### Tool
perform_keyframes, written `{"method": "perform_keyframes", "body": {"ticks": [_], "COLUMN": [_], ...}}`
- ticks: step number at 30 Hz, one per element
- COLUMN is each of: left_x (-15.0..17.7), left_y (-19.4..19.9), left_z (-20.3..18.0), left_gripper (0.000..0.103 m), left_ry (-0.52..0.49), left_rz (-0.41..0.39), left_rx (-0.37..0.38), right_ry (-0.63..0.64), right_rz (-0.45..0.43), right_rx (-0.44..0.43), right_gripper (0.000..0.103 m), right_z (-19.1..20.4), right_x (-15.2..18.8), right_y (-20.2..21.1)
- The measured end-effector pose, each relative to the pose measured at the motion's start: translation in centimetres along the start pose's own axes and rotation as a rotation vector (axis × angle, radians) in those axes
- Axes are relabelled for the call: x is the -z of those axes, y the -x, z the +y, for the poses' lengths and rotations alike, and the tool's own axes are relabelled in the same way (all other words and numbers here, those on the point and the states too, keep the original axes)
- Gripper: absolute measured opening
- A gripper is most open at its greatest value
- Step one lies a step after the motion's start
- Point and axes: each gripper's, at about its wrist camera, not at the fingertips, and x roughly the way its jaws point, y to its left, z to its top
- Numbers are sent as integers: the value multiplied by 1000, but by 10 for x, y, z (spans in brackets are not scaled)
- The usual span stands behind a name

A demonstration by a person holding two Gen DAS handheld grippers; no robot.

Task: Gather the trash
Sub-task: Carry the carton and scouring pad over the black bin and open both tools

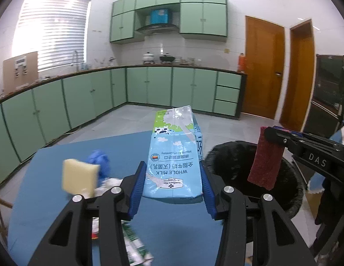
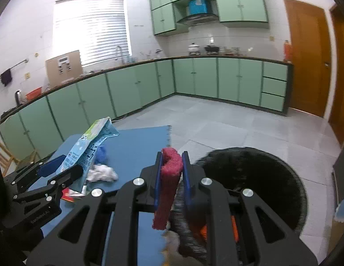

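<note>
My left gripper [image 1: 173, 177] is shut on a light blue whole-milk carton [image 1: 174, 153], its blue pads pressing both sides; the carton is held above the blue mat [image 1: 67, 155], just left of the black-lined bin [image 1: 291, 177]. From the right wrist view the same carton [image 2: 92, 141] sticks up out of the left gripper [image 2: 72, 164]. My right gripper [image 2: 172, 166] is shut on a dark red scouring pad [image 2: 169, 177] that hangs down at the left rim of the bin [image 2: 260, 173]. The left wrist view shows this pad [image 1: 266, 157] dangling from the right gripper [image 1: 270, 134].
On the mat lie a yellow sponge [image 1: 80, 177], a blue crumpled item [image 1: 99, 161], white crumpled tissue [image 2: 103, 173], a red wrapper [image 2: 68, 196] and a green-and-white carton [image 1: 134, 243]. Orange scraps [image 2: 234, 223] sit in the bin. Green cabinets line the far walls across a tiled floor.
</note>
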Motion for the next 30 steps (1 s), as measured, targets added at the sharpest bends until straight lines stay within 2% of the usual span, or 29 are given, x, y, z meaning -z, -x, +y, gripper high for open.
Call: {"method": "perform_keyframes", "body": {"ticks": [12,24,27,30], "left_x": [-6,4,4,5], "left_y": [-64,-117,-128,-134], "left_z": [-84,-139,-143,-143], "left_gripper": [46,47,47,54], "left_ry": [-43,-77,-81,-80], "left_rz": [46,100,123,139], "left_rx": [150,215,233,240], "right_ry": [-78,-141,-141,-148], "right_rz": [7,57,74,91], "right_rx": [135,219,235,259], "right_gripper": [15,16,19,36], "right_z": [-103,-161,-168,-174], "right_x": [22,54,58,65], "right_y": [3,-21,-28,-34]}}
